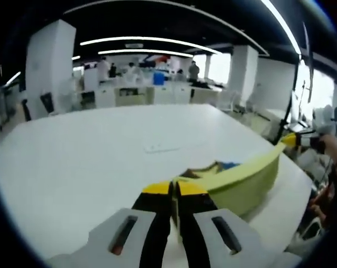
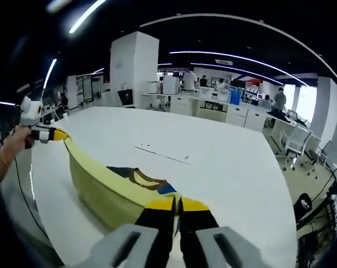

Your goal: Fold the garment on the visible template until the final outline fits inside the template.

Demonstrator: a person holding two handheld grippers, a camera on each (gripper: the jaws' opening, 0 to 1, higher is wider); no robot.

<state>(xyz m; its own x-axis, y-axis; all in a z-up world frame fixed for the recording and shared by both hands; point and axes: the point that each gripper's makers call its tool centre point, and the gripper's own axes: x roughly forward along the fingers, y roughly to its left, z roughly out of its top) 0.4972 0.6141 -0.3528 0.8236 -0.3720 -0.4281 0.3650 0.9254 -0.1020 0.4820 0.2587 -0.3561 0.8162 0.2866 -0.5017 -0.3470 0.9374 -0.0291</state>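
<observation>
The yellow garment [image 1: 244, 181] hangs stretched over the tabletop [image 1: 90, 162], each end pinched by a claw: left claw [image 1: 175, 190], right claw [image 2: 177, 204]. It looks light, limp; best held at the corners.

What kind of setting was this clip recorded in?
Most likely an open-plan office or lab: a large white table in front, rows of desks with people behind, office chairs, and long ceiling strip lights.

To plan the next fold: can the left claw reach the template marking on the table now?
Probably not yet: the left claw is shut on the yellow garment, though bare table leads to the marking.
</observation>
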